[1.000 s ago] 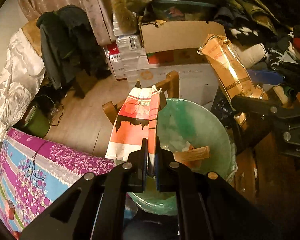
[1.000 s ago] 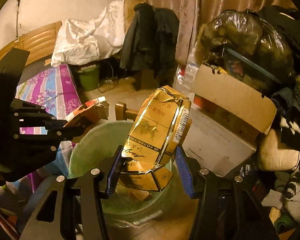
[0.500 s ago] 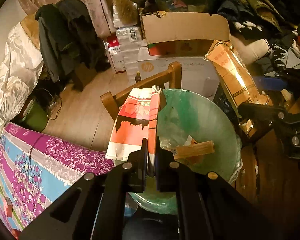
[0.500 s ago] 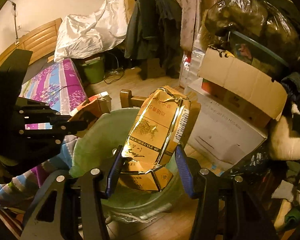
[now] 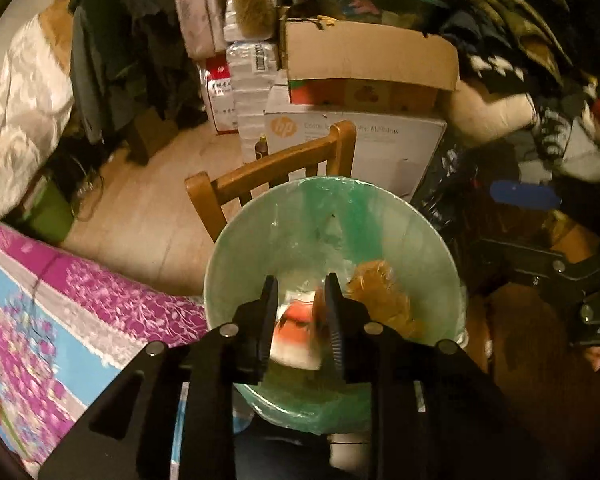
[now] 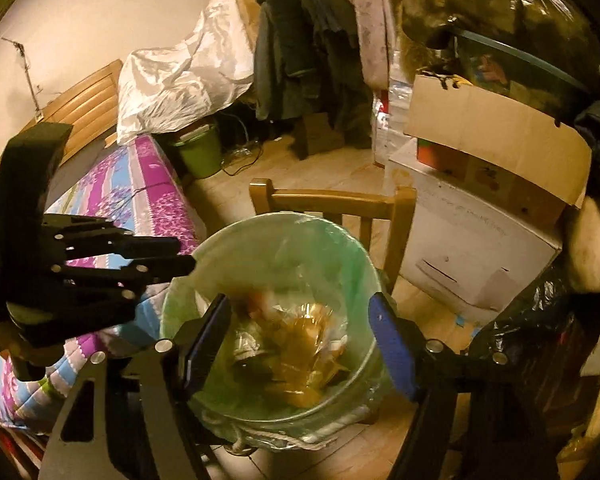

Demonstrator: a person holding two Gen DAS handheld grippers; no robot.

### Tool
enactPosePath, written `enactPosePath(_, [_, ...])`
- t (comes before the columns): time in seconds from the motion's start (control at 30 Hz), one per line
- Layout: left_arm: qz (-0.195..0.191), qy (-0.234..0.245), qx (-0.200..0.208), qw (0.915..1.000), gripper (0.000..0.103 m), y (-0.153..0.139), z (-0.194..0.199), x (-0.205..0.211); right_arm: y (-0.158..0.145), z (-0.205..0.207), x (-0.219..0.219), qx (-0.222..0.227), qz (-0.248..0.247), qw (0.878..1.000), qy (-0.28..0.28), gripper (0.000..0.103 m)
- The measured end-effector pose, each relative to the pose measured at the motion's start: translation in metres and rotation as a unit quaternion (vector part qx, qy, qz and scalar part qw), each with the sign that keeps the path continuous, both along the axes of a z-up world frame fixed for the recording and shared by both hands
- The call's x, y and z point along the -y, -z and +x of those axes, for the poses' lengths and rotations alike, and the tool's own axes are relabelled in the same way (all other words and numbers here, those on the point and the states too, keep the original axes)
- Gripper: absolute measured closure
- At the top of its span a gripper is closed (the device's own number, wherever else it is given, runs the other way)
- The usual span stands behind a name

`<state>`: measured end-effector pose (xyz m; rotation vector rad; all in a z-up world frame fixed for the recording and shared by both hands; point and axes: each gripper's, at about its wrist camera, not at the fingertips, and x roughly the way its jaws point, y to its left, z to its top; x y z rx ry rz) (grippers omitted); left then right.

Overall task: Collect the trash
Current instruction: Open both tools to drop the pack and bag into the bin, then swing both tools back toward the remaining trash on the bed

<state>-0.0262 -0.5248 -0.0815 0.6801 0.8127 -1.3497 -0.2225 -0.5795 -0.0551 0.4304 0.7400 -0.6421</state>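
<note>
A round bin with a green liner (image 5: 340, 216) (image 6: 300, 240) stands below both grippers. My left gripper (image 5: 300, 304) (image 6: 184, 254) hangs over its near rim, jaws opening. A blurred red-and-white carton (image 5: 296, 332) (image 6: 256, 300) shows in the gap, loose and dropping inside the bin. My right gripper (image 6: 300, 340) (image 5: 486, 220), with blue pads, is over the bin too, its jaws opening wide with nothing between them. The crumpled gold packet (image 6: 300, 344) (image 5: 380, 300) lies in the bin among other wrappers.
A wooden chair (image 5: 276, 164) (image 6: 332, 200) stands right behind the bin. Stacked cardboard boxes (image 5: 360, 56) (image 6: 496, 140) and a black bag (image 6: 532, 320) crowd the right. A bed with a purple flowered cover (image 5: 60, 320) (image 6: 140, 184) lies left, a green bucket (image 6: 200, 152) beyond.
Both grippers have opened. The red-and-white carton left the left jaws and the gold packet left the right jaws; both are down in the bin. Both hands sank slightly.
</note>
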Motion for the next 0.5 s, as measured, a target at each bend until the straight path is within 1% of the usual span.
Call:
enactPosePath(0.07, [0.001, -0.012, -0.006, 0.9999, 0.08, 0.001, 0.006, -0.002, 0.0, -0.003, 0.002, 0.007, 0.001, 1.0, 0.003, 0.031])
enactPosePath(0.17, [0.002, -0.02, -0.003, 0.9998, 0.08, 0.002, 0.011, -0.007, 0.001, -0.001, 0.0, 0.006, -0.002, 1.0, 0.0, 0.032])
enactPosePath(0.27, [0.009, -0.028, 0.009, 0.9995, 0.079, 0.004, 0.013, -0.014, 0.001, 0.004, -0.002, 0.007, -0.007, 1.0, -0.005, 0.032])
enactPosePath(0.3, [0.01, -0.031, 0.012, 0.9994, 0.077, 0.006, 0.015, -0.018, 0.0, 0.005, -0.003, 0.01, -0.009, 1.0, -0.008, 0.032])
enactPosePath(0.37, [0.008, -0.043, 0.03, 0.9986, 0.064, 0.008, 0.018, -0.032, -0.003, 0.009, -0.009, 0.021, -0.017, 1.0, -0.016, 0.032])
enactPosePath(0.4, [0.004, -0.05, 0.04, 0.9979, 0.062, 0.009, 0.021, -0.039, -0.005, 0.012, -0.013, 0.027, -0.022, 0.999, -0.021, 0.032])
enactPosePath(0.43, [0.002, -0.061, 0.045, 0.9971, 0.061, 0.011, 0.025, -0.049, -0.007, 0.018, -0.019, 0.036, -0.027, 0.998, -0.032, 0.032])
enactPosePath(0.5, [0.01, -0.09, 0.034, 0.9953, 0.061, 0.018, 0.039, -0.068, -0.01, 0.029, -0.028, 0.043, -0.034, 0.997, -0.049, 0.032])
